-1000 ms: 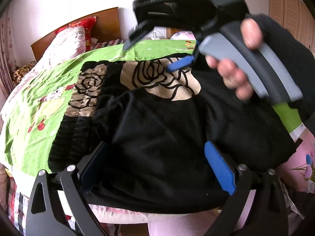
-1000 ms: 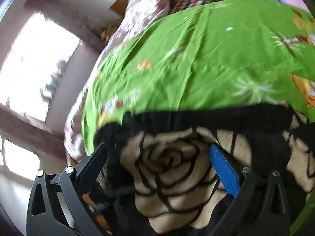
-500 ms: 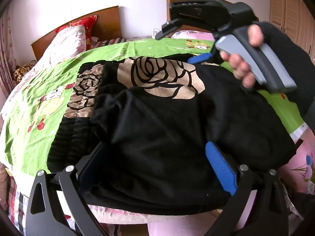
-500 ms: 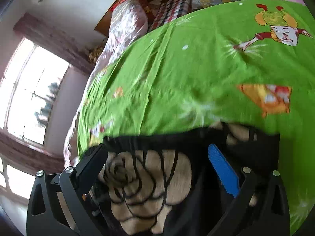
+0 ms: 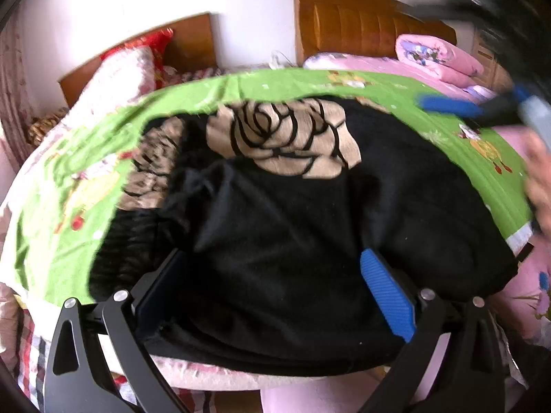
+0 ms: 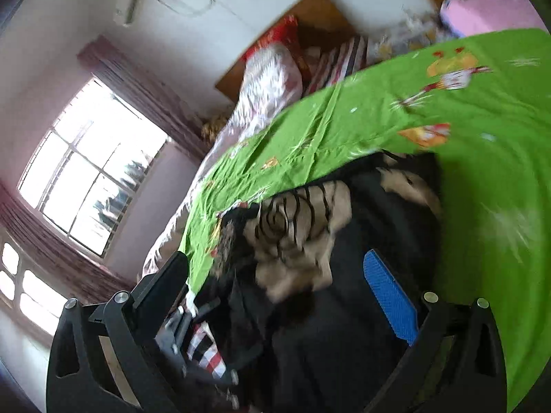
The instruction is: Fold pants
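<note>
I hold my left gripper (image 5: pixel 275 296) spread over the folded black rose-print fleece pants (image 5: pixel 292 213) on the green cartoon bedsheet (image 5: pixel 55 220), ready to grasp; my right gripper (image 6: pixel 275 296), likewise spread, hovers alongside.

Home bedroom, green cartoon bedsheet (image 5: pixel 282 84), wooden headboards (image 5: pixel 361 24), pillows (image 5: pixel 117 75), curtained window (image 6: pixel 89 179)

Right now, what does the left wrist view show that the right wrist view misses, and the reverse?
Only the left wrist view shows the second wooden headboard, the rolled pink quilt and the blurred right hand-held gripper. Only the right wrist view shows the window and curtain. Both show the black rose-print pants on the green sheet.
</note>
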`<state>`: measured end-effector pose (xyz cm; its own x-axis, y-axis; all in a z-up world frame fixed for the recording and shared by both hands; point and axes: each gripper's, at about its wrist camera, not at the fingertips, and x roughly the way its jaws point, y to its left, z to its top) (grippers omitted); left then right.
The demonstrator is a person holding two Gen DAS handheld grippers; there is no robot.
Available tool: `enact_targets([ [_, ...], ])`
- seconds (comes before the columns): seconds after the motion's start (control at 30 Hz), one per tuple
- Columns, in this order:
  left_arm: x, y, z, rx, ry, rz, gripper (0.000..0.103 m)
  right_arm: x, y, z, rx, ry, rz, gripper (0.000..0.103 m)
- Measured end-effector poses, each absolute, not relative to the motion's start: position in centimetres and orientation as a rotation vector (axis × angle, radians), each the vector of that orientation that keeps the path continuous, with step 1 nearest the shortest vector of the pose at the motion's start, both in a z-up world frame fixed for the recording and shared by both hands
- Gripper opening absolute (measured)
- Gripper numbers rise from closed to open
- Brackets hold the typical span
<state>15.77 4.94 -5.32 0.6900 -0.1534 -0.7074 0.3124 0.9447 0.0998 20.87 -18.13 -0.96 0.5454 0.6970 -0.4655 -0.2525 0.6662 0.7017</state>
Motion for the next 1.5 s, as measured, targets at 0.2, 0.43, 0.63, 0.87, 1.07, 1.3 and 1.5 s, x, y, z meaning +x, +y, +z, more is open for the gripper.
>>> enact_targets([
  [0.2,11.4,4.7,-2.0,0.169,0.553,-0.176,0.101,8.7,-18.1,-0.4,0.230,0.511,0.226,0.099],
  [0.43,5.0,2.9,-0.7,0.197,0.374,-0.017,0.101,1.6,-15.2,-3.6,0.003,0.362,0.156,0.099],
  [0.63,2.0,2.3,-0.7,0.165,0.360,-0.026,0.102,-0.5,-14.7,-3.6,-0.034,0.307,0.158,0.099],
  [0.87,2.0,2.6,-1.0,0.127,0.394,-0.019,0.102,-1.1,-15.4,-3.6,-0.010,0.313,0.158,0.099],
  [1.07,2.4,3.0,-1.6,0.122,0.416,-0.013,0.102,-0.8,-15.2,-3.8,-0.019,0.321,0.162,0.099],
  [1.3,2.5,3.3,-1.9,0.116,0.435,-0.010,0.102,-0.7,-15.1,-4.0,-0.020,0.326,0.163,0.099],
  [1.5,2.6,3.1,-2.0,0.117,0.444,-0.011,0.102,-0.6,-15.1,-4.2,-0.014,0.332,0.162,0.099],
])
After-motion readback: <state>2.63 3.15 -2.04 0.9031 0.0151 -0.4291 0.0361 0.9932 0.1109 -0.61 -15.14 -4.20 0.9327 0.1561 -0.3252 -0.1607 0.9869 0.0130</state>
